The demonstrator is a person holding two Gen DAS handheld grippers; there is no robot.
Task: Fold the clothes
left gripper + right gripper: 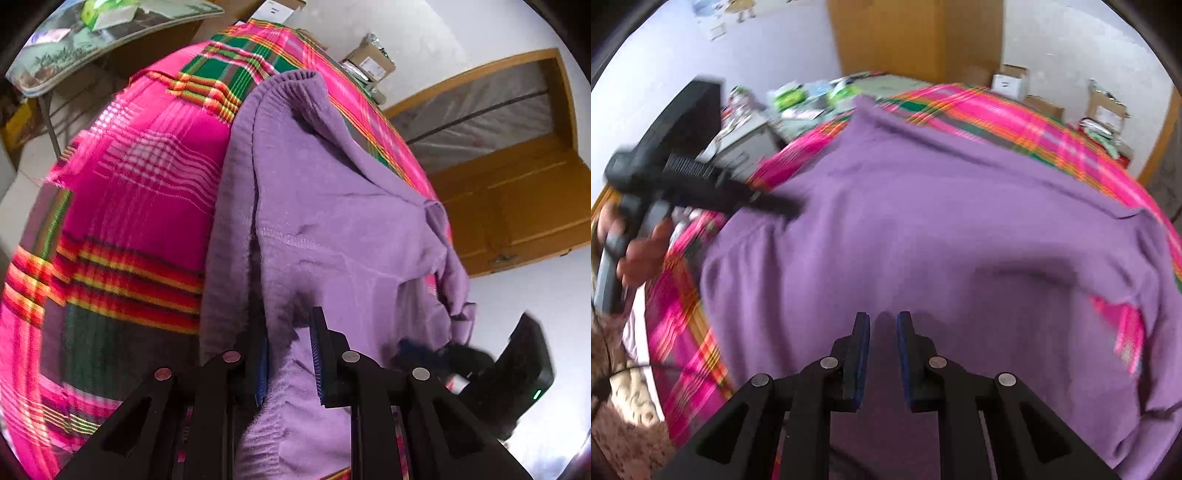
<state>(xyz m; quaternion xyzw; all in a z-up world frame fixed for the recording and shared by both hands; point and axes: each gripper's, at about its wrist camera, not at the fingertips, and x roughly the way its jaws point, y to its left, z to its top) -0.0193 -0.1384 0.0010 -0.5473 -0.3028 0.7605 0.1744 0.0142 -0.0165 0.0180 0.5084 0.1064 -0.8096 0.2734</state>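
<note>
Left gripper [291, 354] nearly closed, purple fabric bunched between its pads, apparently pinched. Right gripper [882, 354] narrowly parted above flat cloth, nothing visibly between the fingers. Purple garment [923, 229] spread on the pink plaid bedspread [140, 192], long axis running away from the left gripper toward a ribbed hem; likely the left nearer the edge to lift. Right view blurred; garment's near end cut off, sleeves hard to make out.

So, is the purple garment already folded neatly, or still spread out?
Still mostly spread: the purple garment covers much of the plaid blanket, rumpled, with one edge flipped over at the side.
</note>
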